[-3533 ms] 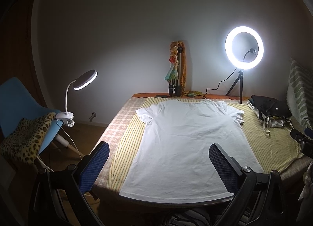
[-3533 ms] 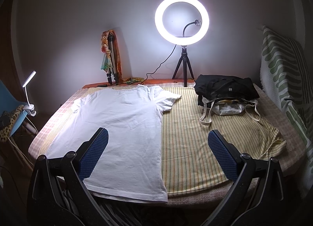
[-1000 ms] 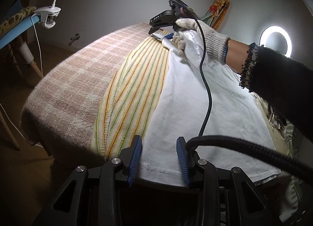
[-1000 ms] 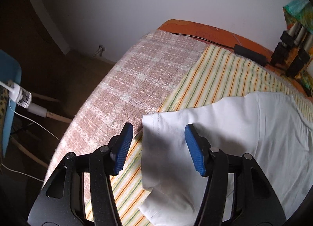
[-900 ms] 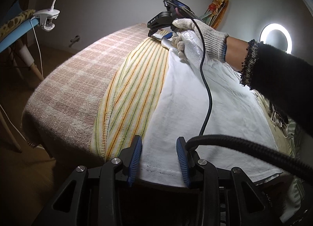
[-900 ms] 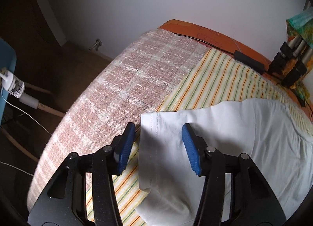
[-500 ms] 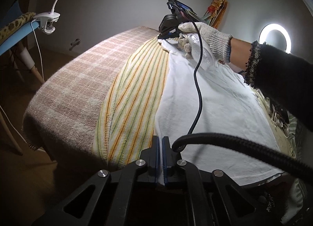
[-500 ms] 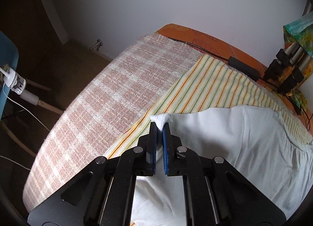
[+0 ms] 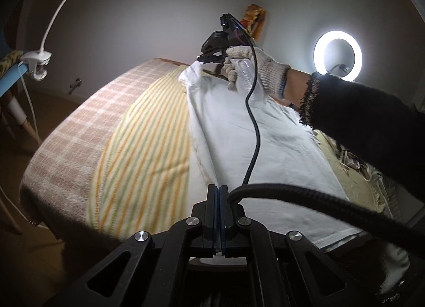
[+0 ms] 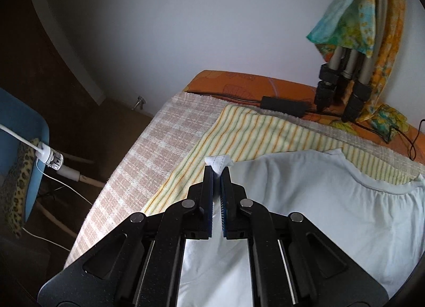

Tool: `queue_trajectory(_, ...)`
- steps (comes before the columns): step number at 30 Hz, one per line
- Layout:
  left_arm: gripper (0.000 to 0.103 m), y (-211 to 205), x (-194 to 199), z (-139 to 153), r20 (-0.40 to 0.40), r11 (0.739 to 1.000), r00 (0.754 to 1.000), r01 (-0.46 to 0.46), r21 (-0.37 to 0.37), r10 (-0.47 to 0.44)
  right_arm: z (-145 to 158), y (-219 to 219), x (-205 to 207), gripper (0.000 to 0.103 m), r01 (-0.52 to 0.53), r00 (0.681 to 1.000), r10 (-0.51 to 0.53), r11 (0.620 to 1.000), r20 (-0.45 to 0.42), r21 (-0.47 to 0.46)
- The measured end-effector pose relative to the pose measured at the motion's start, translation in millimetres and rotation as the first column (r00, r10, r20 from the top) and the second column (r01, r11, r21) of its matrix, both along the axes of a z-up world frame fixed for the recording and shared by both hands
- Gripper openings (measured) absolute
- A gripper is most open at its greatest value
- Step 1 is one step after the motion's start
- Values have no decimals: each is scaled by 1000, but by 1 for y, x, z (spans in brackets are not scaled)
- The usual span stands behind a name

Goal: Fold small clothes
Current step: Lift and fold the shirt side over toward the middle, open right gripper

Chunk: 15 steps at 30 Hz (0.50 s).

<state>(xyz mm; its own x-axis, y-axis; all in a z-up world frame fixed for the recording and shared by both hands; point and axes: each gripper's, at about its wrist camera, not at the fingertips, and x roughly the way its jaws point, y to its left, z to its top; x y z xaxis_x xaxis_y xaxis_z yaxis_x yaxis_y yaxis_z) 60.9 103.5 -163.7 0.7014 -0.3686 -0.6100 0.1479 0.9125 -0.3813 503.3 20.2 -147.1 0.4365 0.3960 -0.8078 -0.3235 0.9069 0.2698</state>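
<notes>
Left wrist view, from left to right: I see a clip lamp (image 9: 37, 68) fixed to a blue chair (image 9: 10, 78) beside the bed; a checked blanket (image 9: 87, 121) over the bed's near side; a striped sheet (image 9: 143, 147) on top of it; and the white shirt (image 9: 252, 142) lying along the sheet. My left gripper (image 9: 219, 193) has its jaws pressed together on the shirt's near left edge, by the hem. A black cable (image 9: 252, 126) runs up from beside that gripper across the shirt and crosses the middle of the view. Farther along the same edge, my gloved right hand (image 9: 255, 68) holds the right gripper (image 9: 204, 59), which pinches the sleeve tip and lifts it off the sheet. My dark sleeve (image 9: 366, 126) hides the shirt's far right part, and a ring light (image 9: 337, 55) glows behind it. Right wrist view, from left to right: the blue chair with a leopard cushion (image 10: 18, 187) stands well apart from the bed; then come the blanket, the sheet and the shirt with its collar to the right. The right gripper's jaws are pinched on a small bunch of sleeve hem. At the bed's far edge a black adapter (image 10: 284, 104) lies on the orange mattress (image 10: 239, 81), just beside a folded tripod (image 10: 345, 89) draped with a floral scarf (image 10: 345, 25).
</notes>
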Motion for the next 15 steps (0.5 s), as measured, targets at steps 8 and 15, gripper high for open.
queue_trajectory(8,0,-59,2,6,-2,988,989,149,43,-149,14,-99,-26,5,114,992,-115,993,47,22)
queue_trajectory(15,0,-108,9,-13,-82,966,967,246,80,-240,-15,-158,-30,5,215,977,-215,976,6,-42)
